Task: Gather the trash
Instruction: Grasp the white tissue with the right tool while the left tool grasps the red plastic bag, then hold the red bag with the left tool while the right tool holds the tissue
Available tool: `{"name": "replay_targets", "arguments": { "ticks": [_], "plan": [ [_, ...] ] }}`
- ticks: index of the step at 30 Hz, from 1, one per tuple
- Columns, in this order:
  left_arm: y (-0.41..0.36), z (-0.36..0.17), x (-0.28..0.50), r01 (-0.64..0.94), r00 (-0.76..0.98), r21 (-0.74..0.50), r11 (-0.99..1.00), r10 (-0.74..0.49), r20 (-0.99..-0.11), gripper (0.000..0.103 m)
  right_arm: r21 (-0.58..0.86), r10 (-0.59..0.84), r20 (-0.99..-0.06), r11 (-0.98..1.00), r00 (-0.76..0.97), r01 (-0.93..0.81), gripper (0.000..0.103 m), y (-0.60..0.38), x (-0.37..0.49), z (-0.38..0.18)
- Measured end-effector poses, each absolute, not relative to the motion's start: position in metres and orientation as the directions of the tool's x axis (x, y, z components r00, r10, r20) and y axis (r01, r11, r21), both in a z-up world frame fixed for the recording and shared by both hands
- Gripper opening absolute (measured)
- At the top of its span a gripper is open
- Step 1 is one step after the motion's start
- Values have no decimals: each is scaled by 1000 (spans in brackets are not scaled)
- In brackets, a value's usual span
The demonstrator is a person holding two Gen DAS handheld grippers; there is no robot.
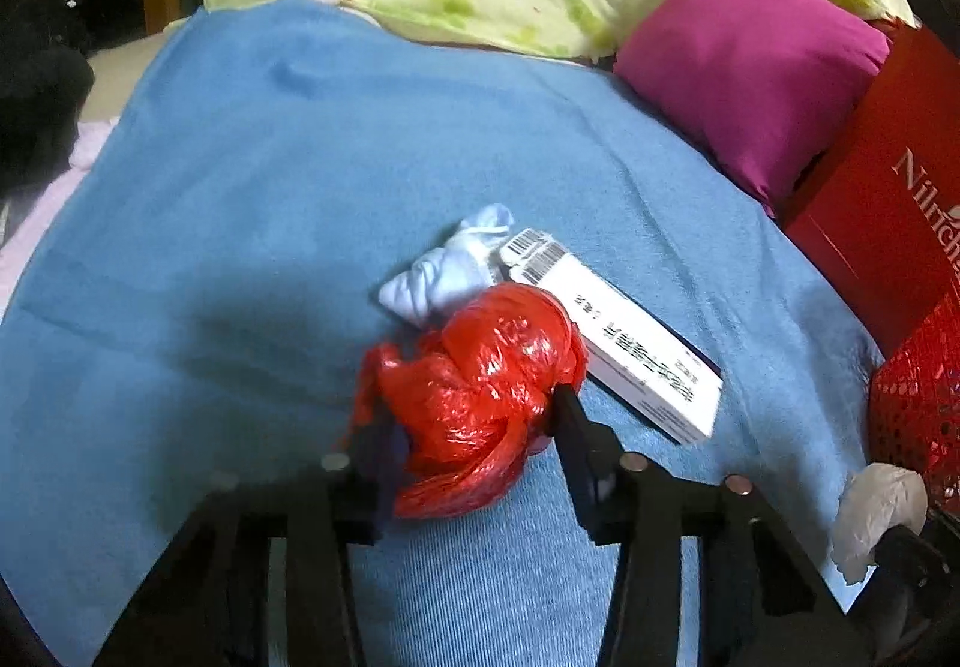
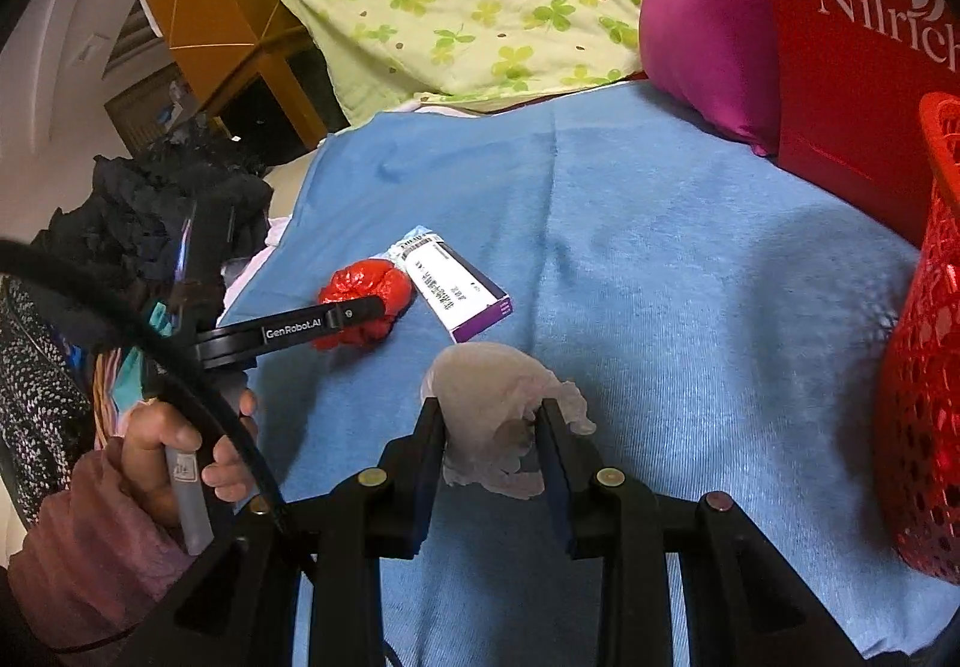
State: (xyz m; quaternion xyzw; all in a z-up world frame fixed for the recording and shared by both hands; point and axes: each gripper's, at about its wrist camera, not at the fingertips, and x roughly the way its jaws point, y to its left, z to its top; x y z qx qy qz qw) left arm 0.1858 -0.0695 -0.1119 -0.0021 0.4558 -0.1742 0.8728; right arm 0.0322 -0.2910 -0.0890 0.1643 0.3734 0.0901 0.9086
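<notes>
Center-bottom of left view: my left gripper (image 1: 462, 415) fingers straddle the red plastic wad (image 1: 480, 397), not clearly clamped. Right gripper (image 2: 489, 421) fingers pinch a crumpled tissue (image 2: 504, 415). Red basket (image 2: 924, 367) at right edge. I'd squeeze the wad's middle & lift w/o snagging the blue blanket (image 1: 300, 187).

The left gripper (image 1: 465, 415) reaches forward low over the bed, its fingers (image 1: 576, 421) pressed against both sides of the red plastic bag (image 1: 480, 397). The person's left hand (image 2: 180, 445) grips its handle. The right gripper (image 2: 492, 421) pinches a crumpled translucent glove (image 2: 492, 397).
</notes>
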Motion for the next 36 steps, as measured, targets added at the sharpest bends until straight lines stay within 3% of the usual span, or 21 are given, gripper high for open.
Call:
{"name": "replay_targets", "arguments": {
  "ticks": [8,22,36],
  "plan": [
    [-66,-64,124,271,601,-80,959,-233,-765,45,323,282,-588,941,758,-100,33,-277,0,-54],
    [-61,35,-4,219,781,24,975,-161,-603,46,264,280,-457,949,844,-172,33,-260,-67,14],
    [-79,79,-73,208,858,111,972,-127,-498,46,244,273,-357,950,893,-193,33,-264,-122,51]
  ]
}}
